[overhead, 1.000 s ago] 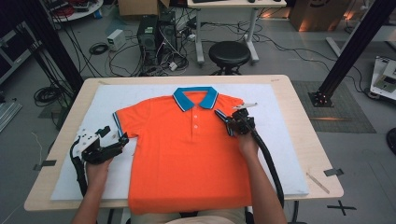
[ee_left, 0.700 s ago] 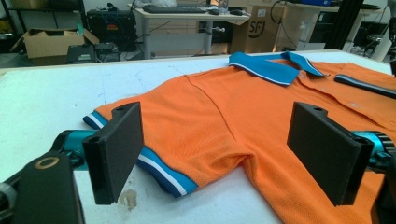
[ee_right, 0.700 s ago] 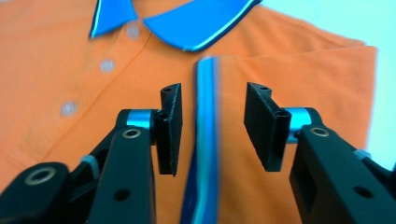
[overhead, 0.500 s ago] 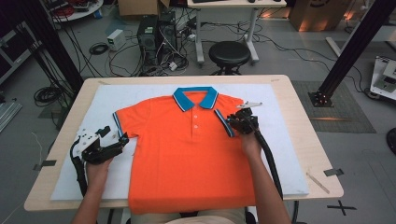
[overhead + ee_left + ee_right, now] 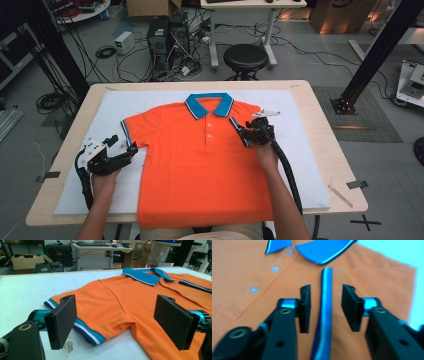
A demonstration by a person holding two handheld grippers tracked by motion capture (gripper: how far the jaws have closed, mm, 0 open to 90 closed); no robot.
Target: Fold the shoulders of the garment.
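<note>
White mat [image 5: 310, 165] covers your wooden desk [image 5: 325, 130], shirt [image 5: 200, 170] flat on it. Your right gripper [image 5: 325, 307] fingers just opened around the folded sleeve cuff [image 5: 325, 290], untouched; left gripper [image 5: 117, 322] gapes wide, empty, near the left edge.

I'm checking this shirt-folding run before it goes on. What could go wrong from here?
The right gripper has just been opening, and the folded sleeve's blue cuff lies between its pads untouched; pulling back carelessly might drag it and undo the fold. The left gripper stands open around the other sleeve; closing there could pinch the shirt body too, so the orange polo shirt may bunch or shift on the white mat.
</note>
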